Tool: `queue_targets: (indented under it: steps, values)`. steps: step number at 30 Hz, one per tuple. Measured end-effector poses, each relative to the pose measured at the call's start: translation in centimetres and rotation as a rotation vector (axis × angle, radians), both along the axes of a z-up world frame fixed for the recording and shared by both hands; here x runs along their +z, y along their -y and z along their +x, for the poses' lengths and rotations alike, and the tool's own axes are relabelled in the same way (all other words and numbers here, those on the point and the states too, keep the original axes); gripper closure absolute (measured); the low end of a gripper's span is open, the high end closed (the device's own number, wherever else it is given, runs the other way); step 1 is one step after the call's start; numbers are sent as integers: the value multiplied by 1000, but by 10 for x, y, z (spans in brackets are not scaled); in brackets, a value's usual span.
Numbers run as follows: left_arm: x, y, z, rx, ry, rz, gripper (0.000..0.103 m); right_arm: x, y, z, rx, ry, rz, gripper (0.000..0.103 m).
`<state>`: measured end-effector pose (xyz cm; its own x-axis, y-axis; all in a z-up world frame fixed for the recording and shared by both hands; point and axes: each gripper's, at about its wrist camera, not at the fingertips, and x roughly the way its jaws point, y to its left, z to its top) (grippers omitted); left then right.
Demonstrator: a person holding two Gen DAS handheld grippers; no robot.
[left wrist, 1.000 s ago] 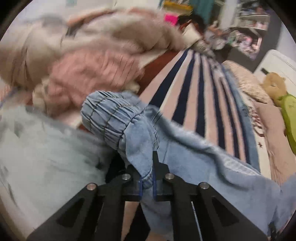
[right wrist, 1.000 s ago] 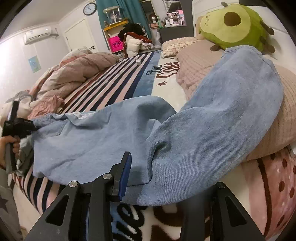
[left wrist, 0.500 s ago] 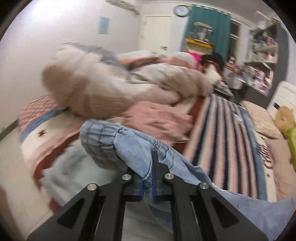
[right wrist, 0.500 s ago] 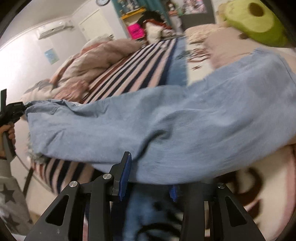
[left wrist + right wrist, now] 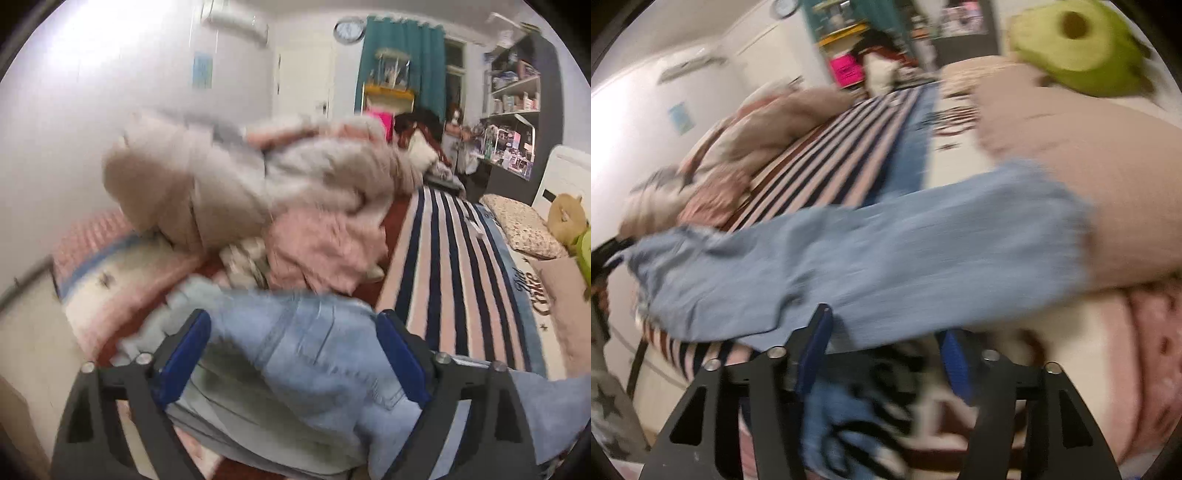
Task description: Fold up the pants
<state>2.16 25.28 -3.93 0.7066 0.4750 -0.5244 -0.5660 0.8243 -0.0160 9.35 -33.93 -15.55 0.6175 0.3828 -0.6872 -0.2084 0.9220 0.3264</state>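
Observation:
The light blue denim pants (image 5: 879, 258) lie stretched across the bed, from the waistband at the left to a leg cuff on the beige pillow at the right. In the left wrist view the waistband end (image 5: 303, 354) lies between the spread fingers of my left gripper (image 5: 291, 354), which is open and holds nothing. My right gripper (image 5: 882, 354) is open at the near edge of the pants, its blue pads (image 5: 816, 347) apart just below the cloth. Both views are motion-blurred.
A striped blanket (image 5: 454, 266) covers the bed. A heap of pink and beige bedding (image 5: 280, 199) lies at the far left. A beige pillow (image 5: 1108, 158) and a green avocado plush (image 5: 1078, 44) sit at the right. The left gripper shows at the left edge (image 5: 605, 254).
My left gripper has opened and let go of the waistband, which dropped onto the bed. My right gripper has stayed open while the pants settled lower and flatter.

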Motion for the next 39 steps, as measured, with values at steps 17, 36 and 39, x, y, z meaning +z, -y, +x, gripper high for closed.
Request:
queue_targets:
  steps: [17,36,39]
  values:
    - [10,90,4,-348,75,-94,13,7,51,66,-185,72,-11,78]
    - [-17,98,21,-416,16,-108,13,13,98,6,-231,26,-34,100]
    - [-17,89,21,-407,18,-118,12,32,81,24,-135,99,-64,45]
